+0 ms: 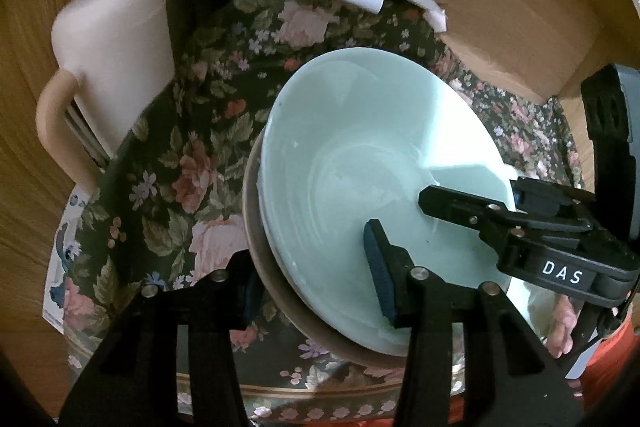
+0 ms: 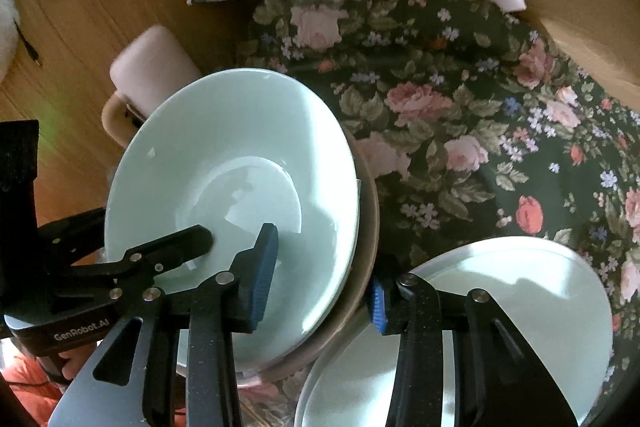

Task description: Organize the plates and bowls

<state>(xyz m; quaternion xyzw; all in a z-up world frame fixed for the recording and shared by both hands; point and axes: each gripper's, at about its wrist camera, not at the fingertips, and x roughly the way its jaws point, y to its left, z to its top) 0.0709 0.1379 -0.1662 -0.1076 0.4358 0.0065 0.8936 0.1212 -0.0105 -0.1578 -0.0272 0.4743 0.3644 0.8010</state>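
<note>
So my pale green bowl [image 1: 360, 163] sits inside a brown bowl [image 1: 280, 291] on the flowery worktop [image 1: 192, 155]. My left tongs [image 1: 316, 279] and right tongs [image 2: 320, 279] each pinch the two rims together on opposite sides, I think so both lift as one. More green plates [image 2: 520, 287] wait nearby.

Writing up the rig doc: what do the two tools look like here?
Both are matte black, angular, with silver pivot screws. Left tool has dark blue ribbed pads. Right tool has brighter blue ribbed pads and grey plates by its base. Its body bears a white "DAS" label; the left's reads "GenRobot.AI". No cables visible. Orange clothing behind.
</note>
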